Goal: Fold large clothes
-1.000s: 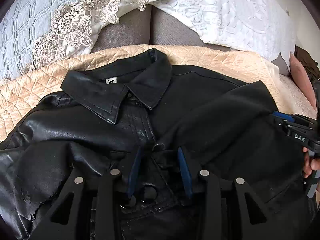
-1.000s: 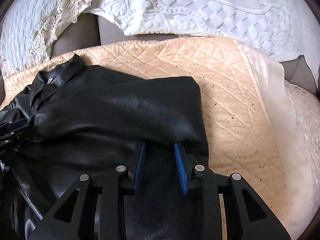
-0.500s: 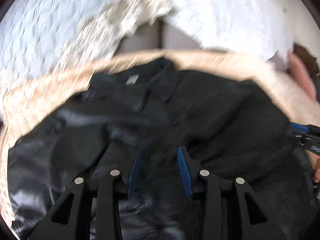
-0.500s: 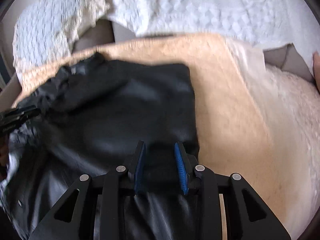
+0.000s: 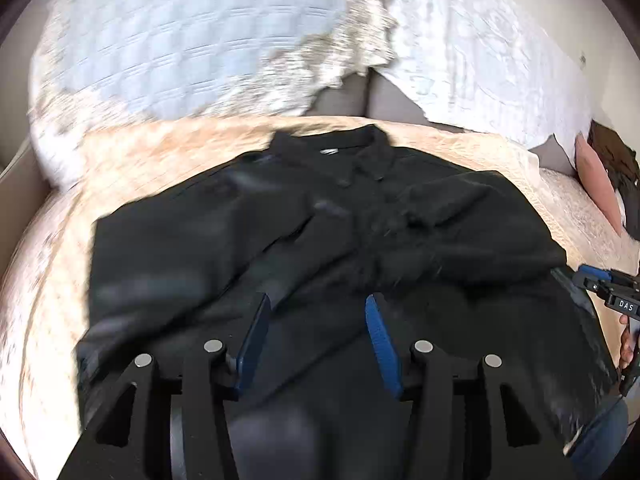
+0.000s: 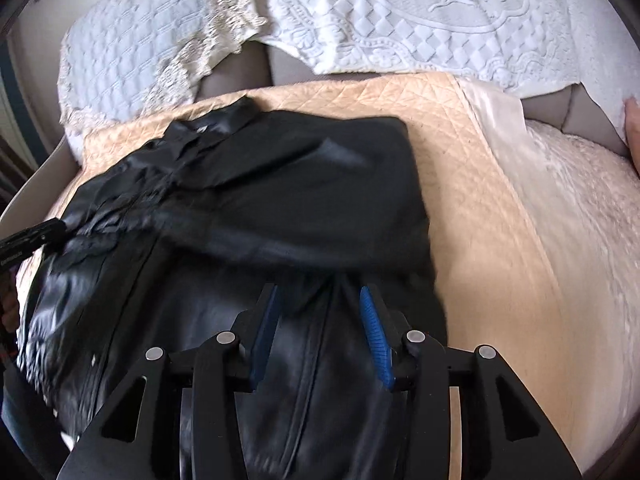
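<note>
Black leather jacket (image 5: 320, 240) spread across the centre of the peach quilt (image 6: 500, 200), collar toward the white pillows (image 5: 180, 40) at the top, left gripper (image 5: 316, 312) and right gripper (image 6: 320, 304) both spread apart above its lower half

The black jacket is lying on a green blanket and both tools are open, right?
Not quite: the blanket under the black jacket is peach, not green, as the right wrist view shows. Both the left tool and right tool are open.
</note>
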The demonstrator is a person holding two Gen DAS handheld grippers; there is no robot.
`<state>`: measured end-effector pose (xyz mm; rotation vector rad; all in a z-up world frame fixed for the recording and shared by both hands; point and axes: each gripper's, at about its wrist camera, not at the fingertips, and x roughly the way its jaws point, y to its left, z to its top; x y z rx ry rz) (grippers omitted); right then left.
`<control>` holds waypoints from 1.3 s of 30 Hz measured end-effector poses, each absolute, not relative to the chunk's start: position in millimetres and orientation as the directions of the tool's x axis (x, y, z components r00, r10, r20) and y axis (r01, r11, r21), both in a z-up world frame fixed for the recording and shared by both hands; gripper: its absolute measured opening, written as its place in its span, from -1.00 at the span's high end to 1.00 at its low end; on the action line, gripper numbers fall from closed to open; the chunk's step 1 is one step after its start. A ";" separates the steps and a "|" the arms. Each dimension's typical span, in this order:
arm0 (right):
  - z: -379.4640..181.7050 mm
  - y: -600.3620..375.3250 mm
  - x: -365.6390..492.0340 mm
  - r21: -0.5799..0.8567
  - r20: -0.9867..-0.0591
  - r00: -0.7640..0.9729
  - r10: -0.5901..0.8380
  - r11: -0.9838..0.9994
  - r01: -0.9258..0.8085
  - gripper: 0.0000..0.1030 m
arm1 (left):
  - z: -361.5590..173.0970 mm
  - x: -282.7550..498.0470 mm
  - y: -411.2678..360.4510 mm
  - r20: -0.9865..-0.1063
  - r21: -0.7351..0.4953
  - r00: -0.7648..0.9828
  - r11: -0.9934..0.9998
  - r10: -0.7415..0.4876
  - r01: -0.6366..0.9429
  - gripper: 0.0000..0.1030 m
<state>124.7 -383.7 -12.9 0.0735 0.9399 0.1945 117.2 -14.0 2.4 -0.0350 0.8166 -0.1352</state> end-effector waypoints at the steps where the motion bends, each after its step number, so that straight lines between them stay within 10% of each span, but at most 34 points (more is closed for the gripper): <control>1: -14.3 -380.8 116.4 0.151 -0.800 0.566 0.201 0.979 -0.134 0.16 | 1.0 108.0 -4.8 -0.725 -0.078 0.679 0.993 -0.117 0.088 -0.05; 21: -20.1 -424.7 69.0 0.274 -0.817 0.539 0.204 0.960 0.053 -0.08 | -38.6 13.7 110.0 -0.779 -0.089 0.626 0.984 0.028 -0.156 -0.26; 39: -43.5 -435.7 33.4 0.520 -0.783 0.431 0.448 0.852 0.059 -0.12 | -56.3 -27.5 111.0 -0.764 -0.387 0.587 0.918 -0.269 -0.083 -0.31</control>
